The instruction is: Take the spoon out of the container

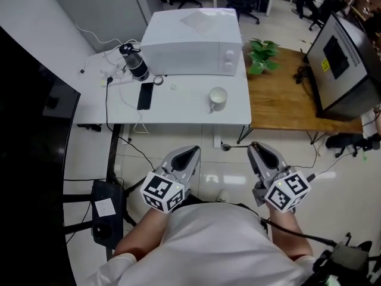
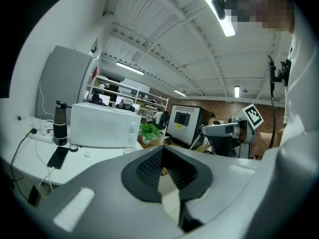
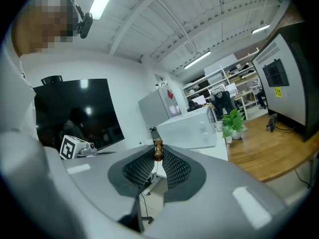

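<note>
1. The left gripper (image 1: 191, 152) is clenched on nothing, its tips meeting in empty air. It is held close to the person's body, with the white desk (image 1: 178, 109) well ahead of it.
2. A white mug (image 1: 218, 98), probably the container, stands on that desk ahead of both grippers and well apart from each. No spoon shows in it.
3. The right gripper (image 1: 256, 148) pinches a brown turned-wood knob at its very tips, apparently the end of the spoon (image 3: 158, 151) handle. The rest of the spoon is hidden below.
4. Risk: the hold is only a tip pinch on a rounded end. A jerk or tilt could let the spoon pivot or slip to the floor.
</note>
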